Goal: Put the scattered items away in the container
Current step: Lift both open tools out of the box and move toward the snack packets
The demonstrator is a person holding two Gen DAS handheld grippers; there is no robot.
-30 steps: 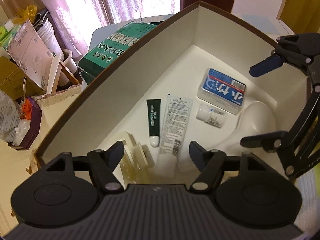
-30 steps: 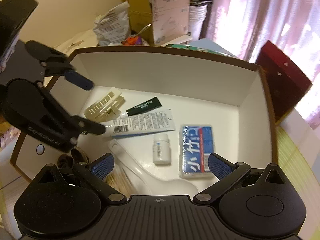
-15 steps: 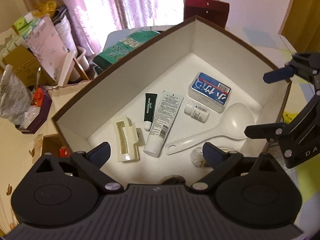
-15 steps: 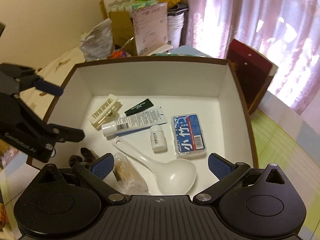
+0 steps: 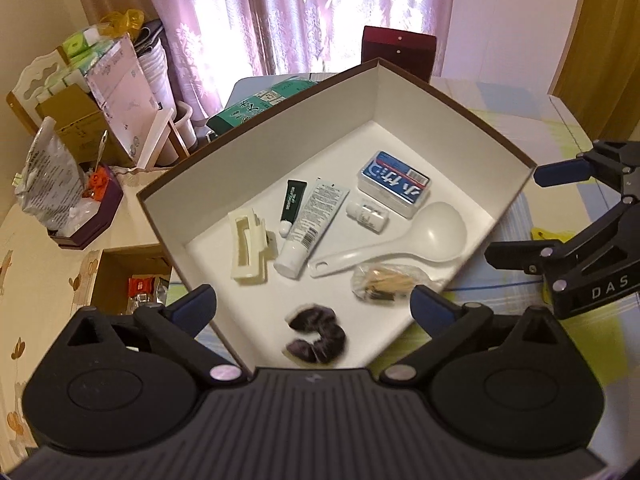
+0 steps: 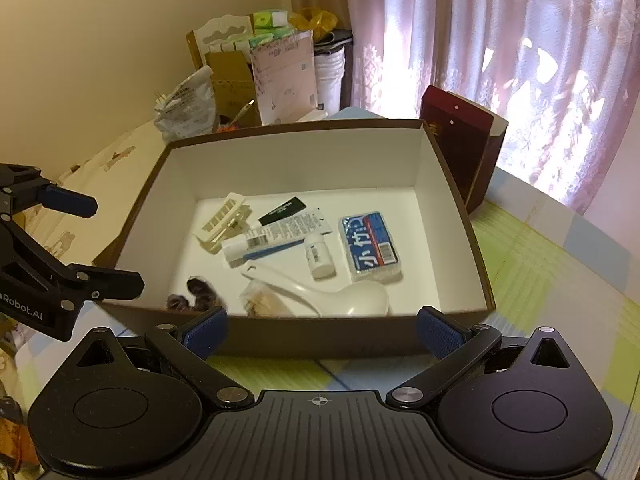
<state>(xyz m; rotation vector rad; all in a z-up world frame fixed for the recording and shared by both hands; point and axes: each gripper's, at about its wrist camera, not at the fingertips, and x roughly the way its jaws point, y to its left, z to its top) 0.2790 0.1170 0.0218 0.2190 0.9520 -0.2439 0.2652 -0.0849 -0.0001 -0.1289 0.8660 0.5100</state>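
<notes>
The brown box with a white inside (image 5: 452,108) (image 6: 280,148) holds a cream hair clip (image 5: 249,249), a dark green tube (image 5: 293,205), a white tube (image 5: 312,226), a small white bottle (image 5: 367,215), a blue-labelled clear case (image 5: 394,182), a white spoon (image 5: 408,246), a clear bag of sticks (image 5: 386,282) and a dark scrunchie (image 5: 318,336). My left gripper (image 5: 312,308) is open and empty above the box's near corner. My right gripper (image 6: 322,330) is open and empty in front of the box's near wall.
A dark red box (image 6: 460,140) stands behind the container. Cartons, paper cups and bags (image 5: 100,112) crowd the far left. A green carton (image 5: 256,108) lies behind the box. The table has a green and blue checked cloth (image 6: 540,280).
Both grippers have pulled back and up out of the box. The box looks smaller, and the scrunchie and the bag of sticks have come into view.
</notes>
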